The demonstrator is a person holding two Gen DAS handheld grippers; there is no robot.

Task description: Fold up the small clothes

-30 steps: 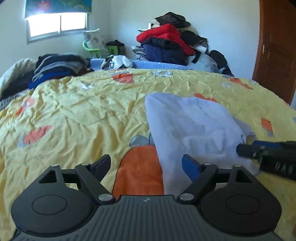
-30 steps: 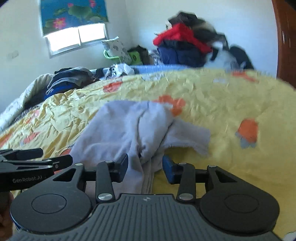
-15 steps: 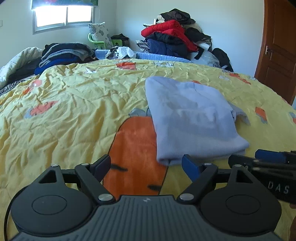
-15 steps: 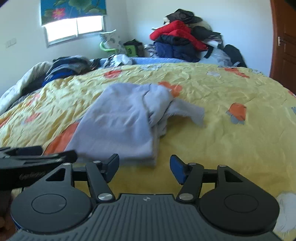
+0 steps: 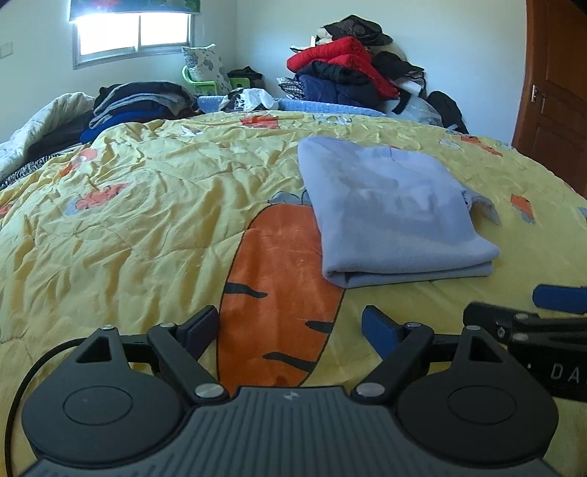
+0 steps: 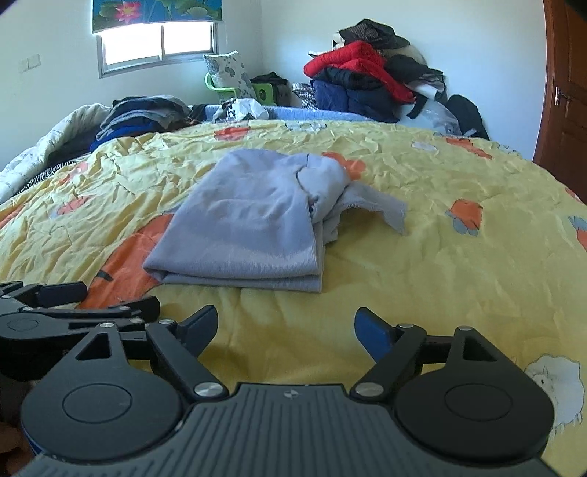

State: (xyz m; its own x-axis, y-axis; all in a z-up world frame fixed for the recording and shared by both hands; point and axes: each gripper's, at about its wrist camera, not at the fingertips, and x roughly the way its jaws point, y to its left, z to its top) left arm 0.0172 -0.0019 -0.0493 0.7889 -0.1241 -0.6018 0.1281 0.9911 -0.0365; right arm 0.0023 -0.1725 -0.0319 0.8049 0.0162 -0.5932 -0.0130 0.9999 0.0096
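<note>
A light grey-blue garment lies folded in two layers on the yellow bedspread, with a loose sleeve end sticking out on its right side. My left gripper hangs over the orange carrot print, short of the garment's near fold, its jaws opening with nothing between them. My right gripper sits in front of the garment's near edge, jaws also opening and empty. Each gripper shows at the side of the other's view: the right gripper and the left gripper.
A heap of red, black and navy clothes is piled at the far side of the bed. Folded dark clothes sit at the far left. A brown wooden door stands on the right. A window lights the back wall.
Both grippers have drawn back from the garment toward the near side of the bed. The right gripper's jaws, earlier narrow around the cloth, have spread wide and let it go.
</note>
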